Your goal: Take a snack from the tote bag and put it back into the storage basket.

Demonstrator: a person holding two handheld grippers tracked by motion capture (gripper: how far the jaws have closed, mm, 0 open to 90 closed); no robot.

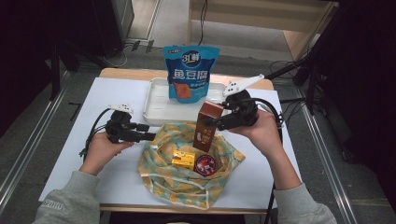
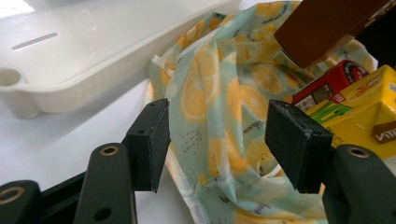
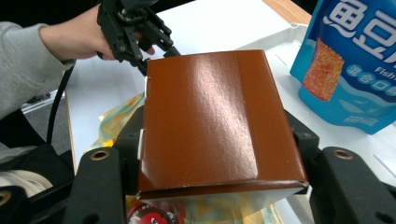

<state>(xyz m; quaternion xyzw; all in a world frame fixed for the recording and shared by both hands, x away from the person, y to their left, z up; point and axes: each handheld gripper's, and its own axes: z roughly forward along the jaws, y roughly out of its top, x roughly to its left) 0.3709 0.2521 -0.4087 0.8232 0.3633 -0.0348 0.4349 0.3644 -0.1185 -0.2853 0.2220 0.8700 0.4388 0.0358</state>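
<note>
Brown carton (image 1: 206, 126) upright over the lemon-print cloth bag (image 1: 159, 163), clamped between the right gripper (image 1: 215, 122) jaws. In the bag: yellow carton (image 1: 183, 159), label partly legible, perhaps "Vita"; red can (image 1: 205, 164). Left gripper (image 1: 150, 135) jaws wide, straddling the bag's rim. Blue pouch (image 1: 189, 72), "31鲜 鱼豆腐", stands in white tray (image 1: 156, 105).

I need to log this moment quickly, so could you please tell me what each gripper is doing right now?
Left gripper: open around the lemon-print bag rim.
Right gripper: shut on the brown carton.
</note>
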